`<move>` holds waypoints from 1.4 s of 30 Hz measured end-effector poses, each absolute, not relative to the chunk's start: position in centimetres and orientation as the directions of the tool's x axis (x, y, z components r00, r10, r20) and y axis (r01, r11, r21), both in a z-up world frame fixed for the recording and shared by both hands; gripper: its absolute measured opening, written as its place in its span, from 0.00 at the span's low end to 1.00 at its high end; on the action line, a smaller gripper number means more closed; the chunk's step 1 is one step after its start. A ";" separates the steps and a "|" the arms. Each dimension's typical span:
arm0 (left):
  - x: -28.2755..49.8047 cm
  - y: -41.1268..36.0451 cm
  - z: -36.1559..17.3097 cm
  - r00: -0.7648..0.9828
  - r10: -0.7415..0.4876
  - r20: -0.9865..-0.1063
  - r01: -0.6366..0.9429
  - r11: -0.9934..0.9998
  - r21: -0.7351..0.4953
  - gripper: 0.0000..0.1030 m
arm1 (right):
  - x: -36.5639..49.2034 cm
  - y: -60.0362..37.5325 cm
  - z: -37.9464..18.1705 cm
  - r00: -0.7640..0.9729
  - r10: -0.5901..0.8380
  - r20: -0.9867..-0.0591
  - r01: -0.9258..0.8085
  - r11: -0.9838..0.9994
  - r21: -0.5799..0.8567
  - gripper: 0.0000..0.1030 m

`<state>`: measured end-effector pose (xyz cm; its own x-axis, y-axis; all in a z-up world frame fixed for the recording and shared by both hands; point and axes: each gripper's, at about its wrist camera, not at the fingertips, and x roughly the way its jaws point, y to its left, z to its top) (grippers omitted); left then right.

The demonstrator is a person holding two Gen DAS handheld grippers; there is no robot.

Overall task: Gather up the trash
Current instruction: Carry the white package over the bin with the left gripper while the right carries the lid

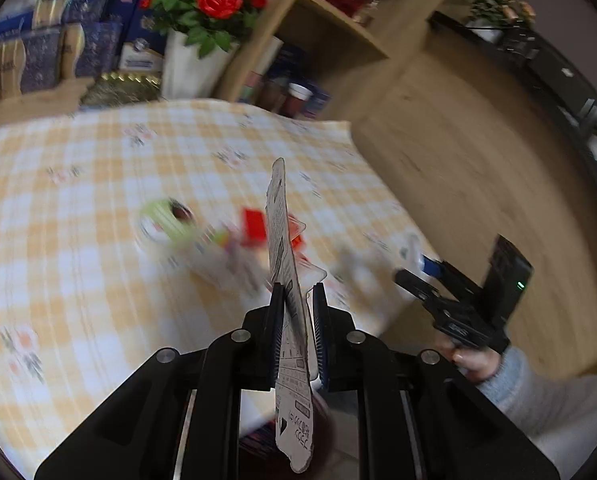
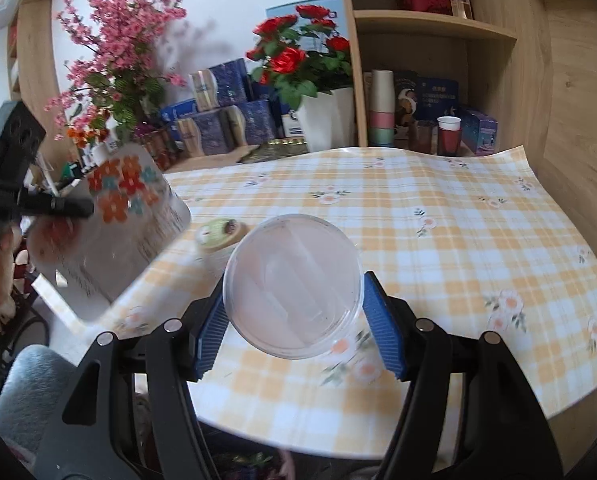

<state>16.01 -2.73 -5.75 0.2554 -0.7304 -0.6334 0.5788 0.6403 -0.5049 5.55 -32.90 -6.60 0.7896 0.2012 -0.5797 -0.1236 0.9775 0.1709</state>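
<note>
Checked tablecloth (image 2: 458, 208); clear cup (image 2: 292, 286) in right tongs (image 2: 298, 332), right view only.

Stuff on the tablecloth (image 1: 78, 184) just ahead of the left gripper (image 1: 298, 292) is smeared: a green-lidded tub (image 1: 164, 220), red scraps (image 1: 254, 226), can't tell more. The card's (image 1: 288, 320) print is unreadable and its flowered face only shows from the right wrist.

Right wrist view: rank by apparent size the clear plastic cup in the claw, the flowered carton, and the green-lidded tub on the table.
1. Flowered carton and clear plastic cup: about alike; both near the camera, so unsure.
2. Green-lidded tub: clearly smallest, though farther away.
</note>
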 end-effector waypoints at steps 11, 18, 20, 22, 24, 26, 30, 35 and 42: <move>5.9 -1.7 -11.1 0.153 -0.723 -0.674 0.670 0.578 -0.467 0.14 | -0.9 -29.4 -8.0 0.754 0.242 -0.610 -0.160 0.969 0.188 0.63; 2.5 -3.6 -15.9 0.042 -0.633 -0.773 0.723 0.553 -0.414 0.14 | -2.3 -29.9 -10.4 0.725 0.249 -0.642 -0.130 0.965 0.228 0.63; 1.9 -4.8 -17.7 0.020 -0.586 -0.810 0.733 0.559 -0.386 0.14 | -2.4 -30.2 -10.5 0.727 0.247 -0.640 -0.123 0.965 0.233 0.63; 1.8 -5.8 -19.5 0.004 -0.533 -0.846 0.730 0.580 -0.362 0.14 | -2.4 -30.6 -10.5 0.730 0.246 -0.637 -0.116 0.964 0.239 0.63; 2.2 -6.9 -21.8 -0.026 -0.474 -0.880 0.713 0.608 -0.349 0.14 | -2.5 -31.0 -10.6 0.732 0.244 -0.636 -0.108 0.964 0.244 0.63; 2.4 -7.7 -23.7 -0.047 -0.436 -0.899 0.704 0.623 -0.339 0.14 | -2.5 -31.4 -10.7 0.732 0.240 -0.638 -0.102 0.964 0.246 0.63; 3.1 -9.1 -27.1 -0.080 -0.389 -0.918 0.680 0.652 -0.335 0.14 | -2.8 -32.1 -10.9 0.736 0.234 -0.635 -0.083 0.963 0.258 0.63; 3.9 -11.0 -30.3 -0.096 -0.373 -0.923 0.644 0.683 -0.344 0.14 | -2.8 -32.8 -11.1 0.736 0.226 -0.638 -0.064 0.962 0.266 0.63; 4.7 -11.4 -27.5 0.021 -0.518 -0.855 0.630 0.671 -0.391 0.78 | -2.8 -32.7 -11.8 0.719 0.225 -0.657 -0.056 0.962 0.269 0.63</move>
<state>4.72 -11.43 -27.48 0.0213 -0.5180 -0.8551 0.6298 0.6712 -0.3908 -2.83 -32.69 -11.76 0.7192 0.2254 -0.6572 -0.0555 0.9616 0.2689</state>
